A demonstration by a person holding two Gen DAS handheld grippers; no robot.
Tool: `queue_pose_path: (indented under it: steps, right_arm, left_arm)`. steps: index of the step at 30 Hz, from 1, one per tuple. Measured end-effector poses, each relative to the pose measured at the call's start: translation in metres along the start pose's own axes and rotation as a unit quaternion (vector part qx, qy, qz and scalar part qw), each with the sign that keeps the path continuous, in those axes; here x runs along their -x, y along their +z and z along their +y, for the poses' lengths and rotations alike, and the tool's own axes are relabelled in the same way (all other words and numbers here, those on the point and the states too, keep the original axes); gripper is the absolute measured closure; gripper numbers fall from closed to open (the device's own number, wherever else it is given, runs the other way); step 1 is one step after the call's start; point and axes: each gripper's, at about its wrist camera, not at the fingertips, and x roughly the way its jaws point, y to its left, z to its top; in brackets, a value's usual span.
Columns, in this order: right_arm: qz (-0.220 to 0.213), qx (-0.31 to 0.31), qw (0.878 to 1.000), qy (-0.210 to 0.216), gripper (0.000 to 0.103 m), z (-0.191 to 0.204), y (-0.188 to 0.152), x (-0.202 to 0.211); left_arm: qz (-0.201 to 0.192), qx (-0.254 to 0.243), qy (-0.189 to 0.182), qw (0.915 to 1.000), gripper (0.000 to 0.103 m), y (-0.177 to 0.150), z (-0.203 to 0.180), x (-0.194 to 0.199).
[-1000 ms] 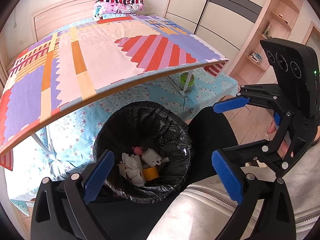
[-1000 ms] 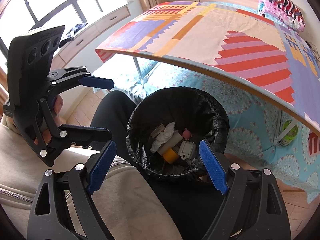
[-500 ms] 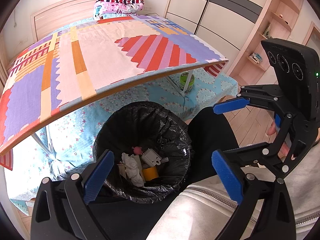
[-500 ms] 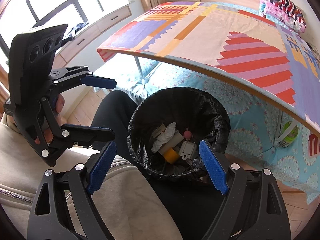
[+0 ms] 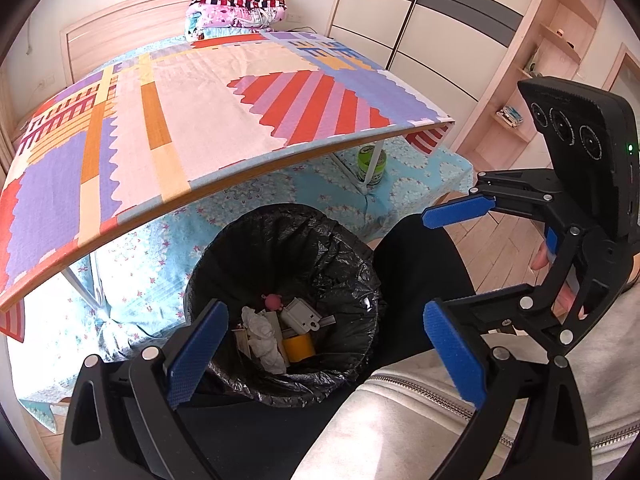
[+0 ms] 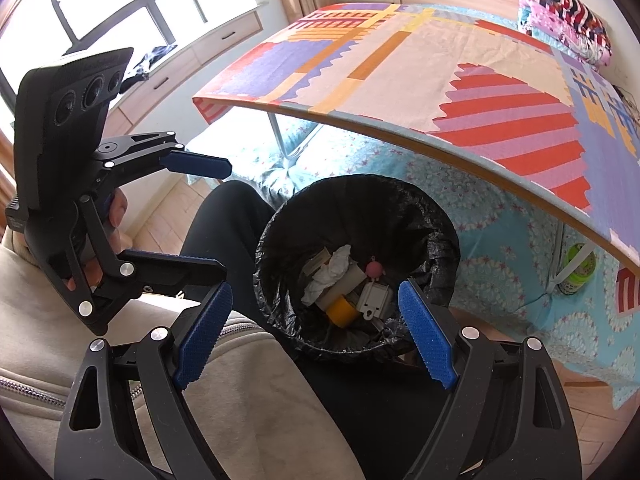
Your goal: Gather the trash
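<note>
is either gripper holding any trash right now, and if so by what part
Nothing is held. The left gripper and the right gripper both stand open and empty above the trash bin; the trash lies loose inside it.

1. Low table under a patchwork-print cloth of purple, orange and red (image 5: 192, 120), upper half of the view.
2. Striped and pink folded bedding (image 5: 238, 6), 12 o'clock.
3. Green plastic jar (image 5: 372, 164) beside the table leg, 1 o'clock.
4. Grey-banded white wardrobe (image 5: 436, 20), 2 o'clock.

left claw (image 5: 326, 350): open, empty | bin (image 5: 256, 240): trash inside | right claw (image 5: 452, 264): open
</note>
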Motion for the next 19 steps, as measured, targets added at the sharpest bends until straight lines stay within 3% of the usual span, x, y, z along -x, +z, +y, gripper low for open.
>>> queue_pose_path:
  steps: [19]
  right_arm:
    - [0.000,0.003,1.000,0.001,0.018,0.0001,0.0014,-0.0007]
  left_arm:
    - [0.000,0.001,0.003,1.0000,0.008,0.0020,0.0010,0.0016]
